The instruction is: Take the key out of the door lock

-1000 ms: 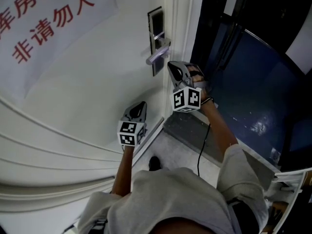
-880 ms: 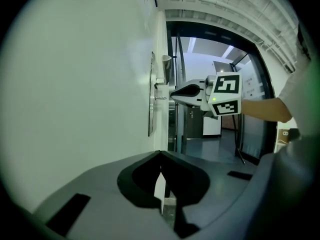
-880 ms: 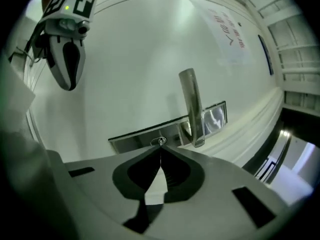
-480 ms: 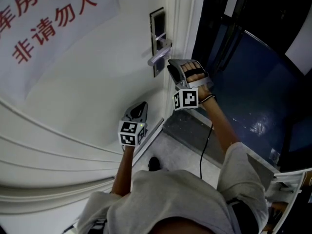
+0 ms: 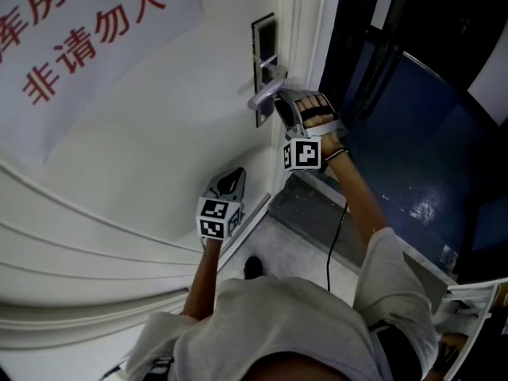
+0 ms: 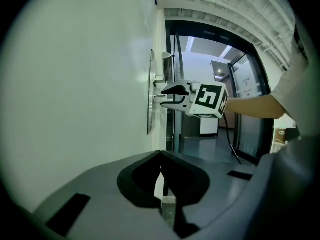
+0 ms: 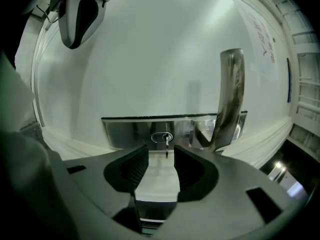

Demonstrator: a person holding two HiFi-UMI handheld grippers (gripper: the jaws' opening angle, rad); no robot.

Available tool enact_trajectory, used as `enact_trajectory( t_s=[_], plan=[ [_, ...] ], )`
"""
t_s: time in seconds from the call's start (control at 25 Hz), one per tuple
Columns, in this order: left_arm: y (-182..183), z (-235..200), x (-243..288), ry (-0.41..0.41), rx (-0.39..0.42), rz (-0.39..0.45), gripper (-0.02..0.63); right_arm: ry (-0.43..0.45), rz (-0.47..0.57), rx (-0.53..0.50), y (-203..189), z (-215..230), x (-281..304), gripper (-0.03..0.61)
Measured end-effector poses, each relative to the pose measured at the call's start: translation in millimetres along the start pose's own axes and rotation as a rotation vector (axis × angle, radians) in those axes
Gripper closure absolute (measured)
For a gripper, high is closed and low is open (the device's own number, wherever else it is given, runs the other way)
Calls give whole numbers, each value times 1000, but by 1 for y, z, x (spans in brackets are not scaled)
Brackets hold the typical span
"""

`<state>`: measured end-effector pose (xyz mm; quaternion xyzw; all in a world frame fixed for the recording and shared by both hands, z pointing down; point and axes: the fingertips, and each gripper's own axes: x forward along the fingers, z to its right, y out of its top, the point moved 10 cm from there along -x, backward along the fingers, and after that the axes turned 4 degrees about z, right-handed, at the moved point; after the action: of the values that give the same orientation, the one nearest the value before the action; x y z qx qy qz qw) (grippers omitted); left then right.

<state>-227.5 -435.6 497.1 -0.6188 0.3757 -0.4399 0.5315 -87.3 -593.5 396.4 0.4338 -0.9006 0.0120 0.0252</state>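
A small metal key [image 7: 166,145] sticks out of the keyhole in the steel lock plate [image 7: 130,131] on the white door, beside the lever handle [image 7: 230,99]. My right gripper [image 7: 161,156] points level at the plate. Its jaws have just been opening and stand open, and the key shows just ahead of the gap, untouched by the pads. From the head view, the right gripper [image 5: 284,109] sits under the handle [image 5: 266,94]. My left gripper [image 5: 232,179] hangs lower by the door face with its jaws together and nothing in them. It also shows as the left gripper [image 7: 74,45] at the top left.
A paper sign with red characters [image 5: 79,30] is taped on the door. The door's edge and frame [image 5: 313,22] run just right of the lock. Beyond lie a dark blue floor [image 5: 413,133] and a grey threshold [image 5: 309,205]. A black cable [image 5: 337,236] hangs from my right arm.
My right gripper has moved up and in toward the lock plate under the handle and has rolled, so its marker cube faces differently. The left gripper has stayed where it was.
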Motion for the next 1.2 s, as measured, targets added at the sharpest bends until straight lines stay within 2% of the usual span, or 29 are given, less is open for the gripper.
enact_trajectory(
  t_s=[0.24,0.6,0.88,1.2],
  plan=[
    [-7,0,1,-17,-7,-21,595,-4,8,-17,3,1,13,417],
    [-5,-5,2,-14,6,-3,595,-56,8,-57,4,3,18,534],
    [-7,-3,3,-21,-12,-16,595,-88,28,-66,2,1,18,546],
    [-7,-1,8,-21,-1,-9,595,-68,43,-26,0,3,17,548]
  ],
)
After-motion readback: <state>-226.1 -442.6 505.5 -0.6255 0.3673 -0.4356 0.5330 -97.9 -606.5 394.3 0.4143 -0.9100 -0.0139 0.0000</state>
